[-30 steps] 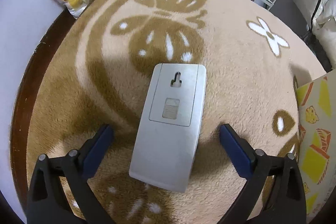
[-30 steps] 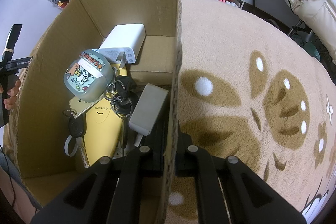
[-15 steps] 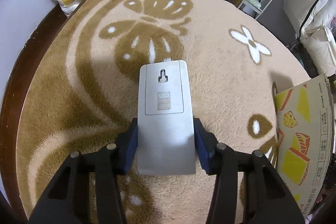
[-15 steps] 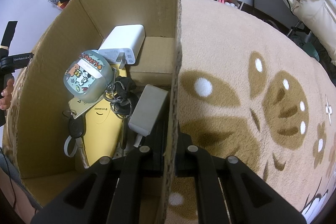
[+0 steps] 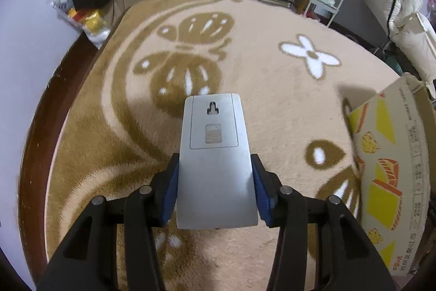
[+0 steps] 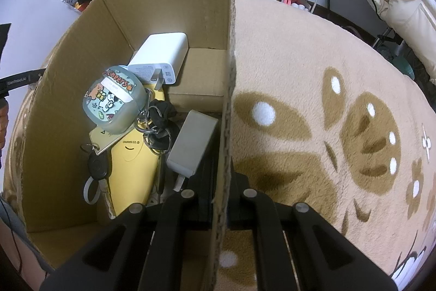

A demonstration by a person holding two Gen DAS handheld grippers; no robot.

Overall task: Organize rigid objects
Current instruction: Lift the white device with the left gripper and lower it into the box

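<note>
Clamping the grey flat device (image 5: pixel 215 171), left gripper (image 5: pixel 215 182) jaws pinch its near end, above the blanket (image 5: pixel 272 89), left of the cardboard box (image 5: pixel 387 182). Right gripper (image 6: pixel 222 182) jaws closed on that box's wall; chargers, keys inside.

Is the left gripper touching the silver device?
Touching. In the left wrist view, both blue pads of the left gripper press against the sides of the silver device, with no gap on either side.
</note>
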